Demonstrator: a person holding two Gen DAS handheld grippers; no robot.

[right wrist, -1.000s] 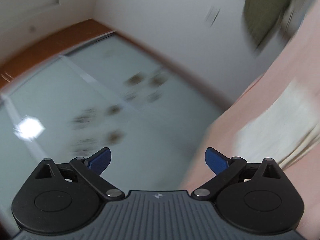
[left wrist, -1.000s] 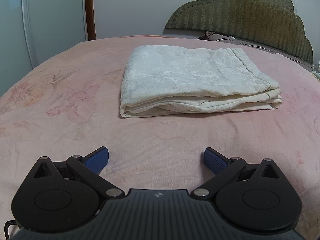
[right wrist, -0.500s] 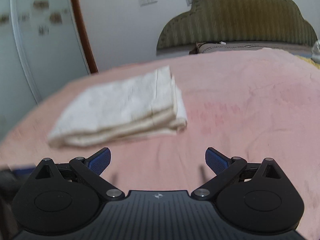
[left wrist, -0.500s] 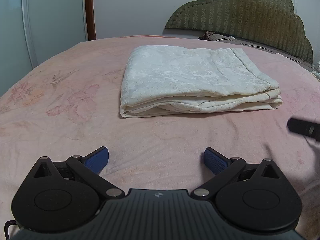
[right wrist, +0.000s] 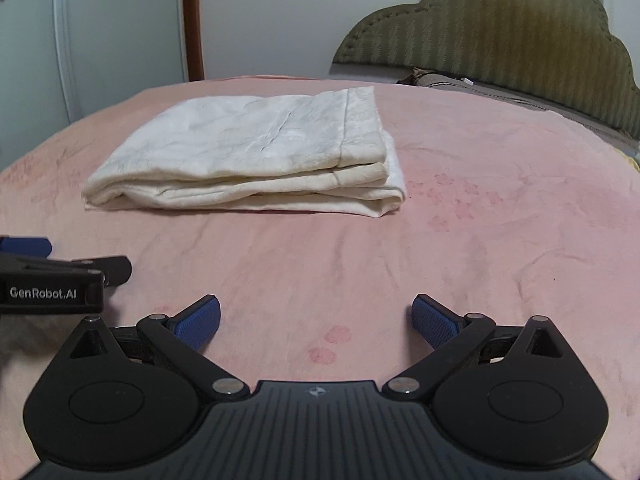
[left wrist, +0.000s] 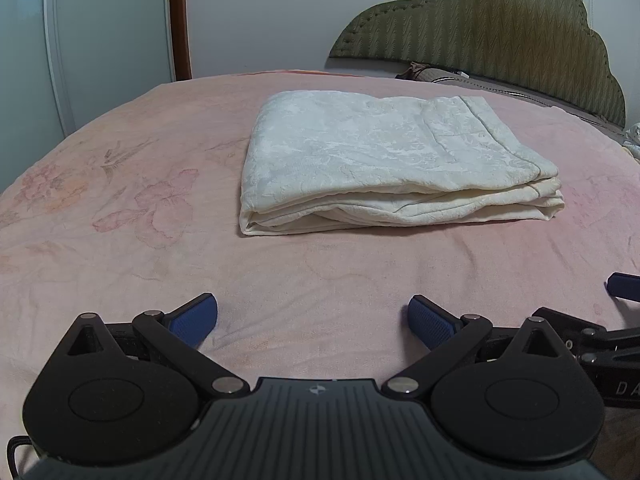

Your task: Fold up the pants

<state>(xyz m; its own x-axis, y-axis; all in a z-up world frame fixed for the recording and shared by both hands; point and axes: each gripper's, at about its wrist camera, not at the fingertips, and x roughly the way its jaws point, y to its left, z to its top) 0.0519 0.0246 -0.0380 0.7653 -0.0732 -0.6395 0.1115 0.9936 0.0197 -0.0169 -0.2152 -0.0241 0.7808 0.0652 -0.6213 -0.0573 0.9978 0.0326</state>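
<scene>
Cream-white pants lie folded in a flat rectangular stack on the pink bedspread. They also show in the right wrist view. My left gripper is open and empty, low over the bedspread in front of the pants. My right gripper is open and empty, beside the left one and also short of the pants. The right gripper's side shows at the right edge of the left wrist view. The left gripper's side shows at the left edge of the right wrist view.
A green padded headboard stands at the back right with a pillow below it. A white wardrobe door and a brown wooden post stand at the back left. The bed's edge curves away at the left.
My right gripper swung from facing the wardrobe and wall down onto the bed and now sits beside the left gripper. The left gripper and the pants have not moved.
</scene>
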